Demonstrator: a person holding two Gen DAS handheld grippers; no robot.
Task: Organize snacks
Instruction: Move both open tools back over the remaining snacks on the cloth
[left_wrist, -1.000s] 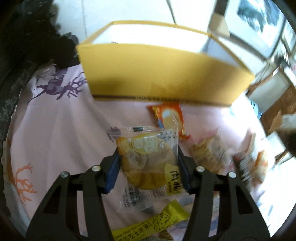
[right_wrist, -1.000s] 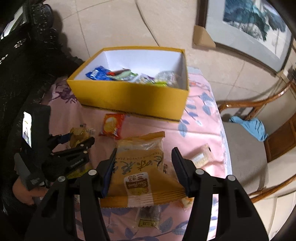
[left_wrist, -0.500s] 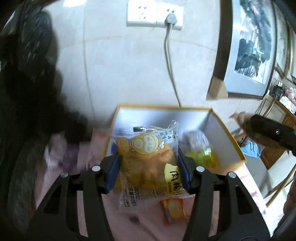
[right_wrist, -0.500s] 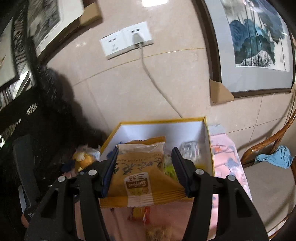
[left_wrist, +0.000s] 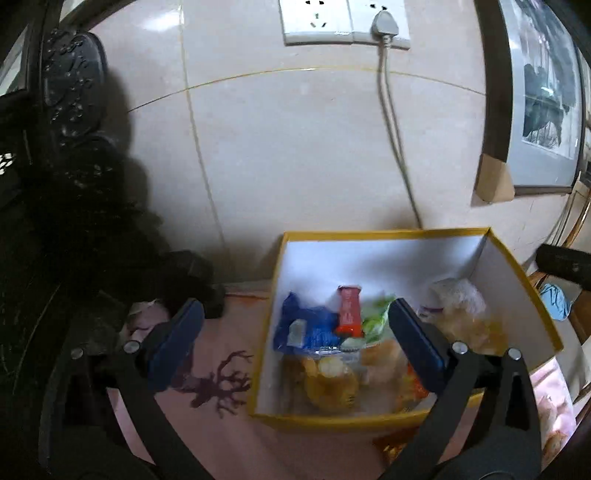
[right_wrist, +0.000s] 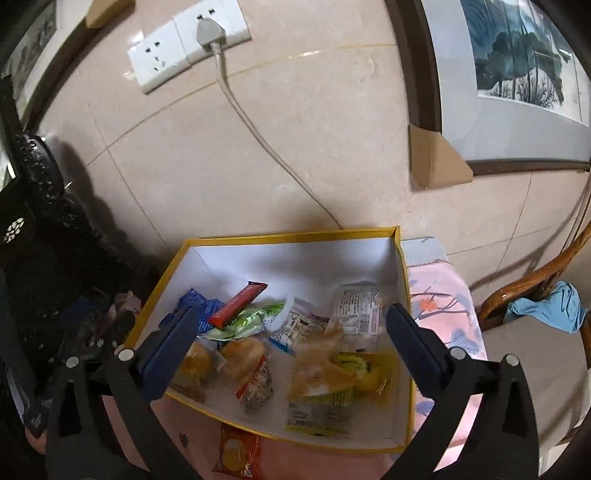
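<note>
Both our grippers, left gripper (left_wrist: 295, 332) and right gripper (right_wrist: 291, 332), have just sprung wide, empty; packets lie in the yellow box (right_wrist: 280, 236) beneath. We'd lift clear before swinging away.

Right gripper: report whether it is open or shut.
Open. The right gripper has just been opening; its blue pads stand wide apart above the yellow box, nothing pressed between them.

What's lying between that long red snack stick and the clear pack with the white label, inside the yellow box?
In the right wrist view, a green-and-white packet and a small white wrapper lie between the red stick and the labelled clear pack.
</note>
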